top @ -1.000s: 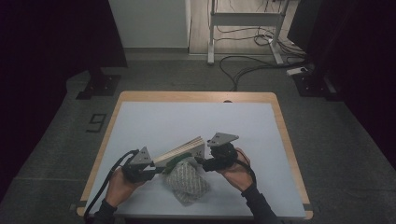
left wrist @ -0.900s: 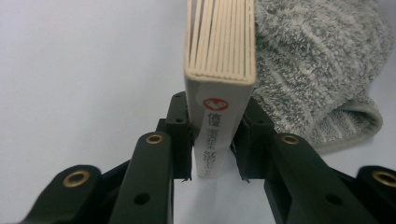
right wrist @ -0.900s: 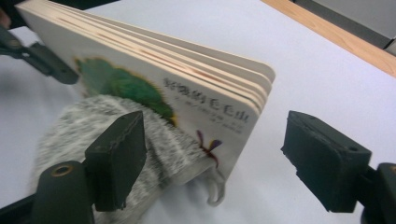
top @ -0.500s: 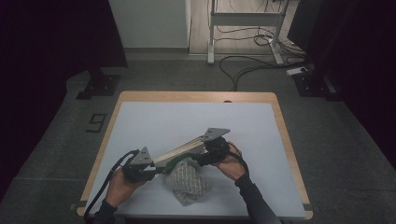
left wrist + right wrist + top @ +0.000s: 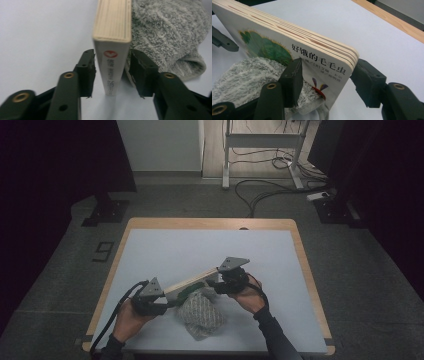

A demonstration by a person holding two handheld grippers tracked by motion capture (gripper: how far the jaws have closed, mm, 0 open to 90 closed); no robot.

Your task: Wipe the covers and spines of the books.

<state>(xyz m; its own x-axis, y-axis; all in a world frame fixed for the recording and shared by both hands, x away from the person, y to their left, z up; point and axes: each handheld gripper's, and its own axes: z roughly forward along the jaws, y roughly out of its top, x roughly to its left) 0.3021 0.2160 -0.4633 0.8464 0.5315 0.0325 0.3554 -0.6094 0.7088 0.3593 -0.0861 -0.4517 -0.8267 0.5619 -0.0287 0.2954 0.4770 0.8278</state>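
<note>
My left gripper (image 5: 111, 75) had just been opening: its jaws stood narrowly apart on either side of the spine end of the thick cream-edged board book (image 5: 113, 32), with a slim gap showing on each side, so it no longer gripped. My right gripper (image 5: 325, 82) had just been closing on the book's opposite corner; the near jaw lay against the illustrated cover, the far jaw sat at the page edges, and I could not tell whether it pressed. From the high view, the book (image 5: 192, 282) spanned between both grippers, tilted, above the grey fluffy folded towel (image 5: 201, 314), which lay on the pale blue-grey surface (image 5: 200, 250) with its wooden border.
</note>
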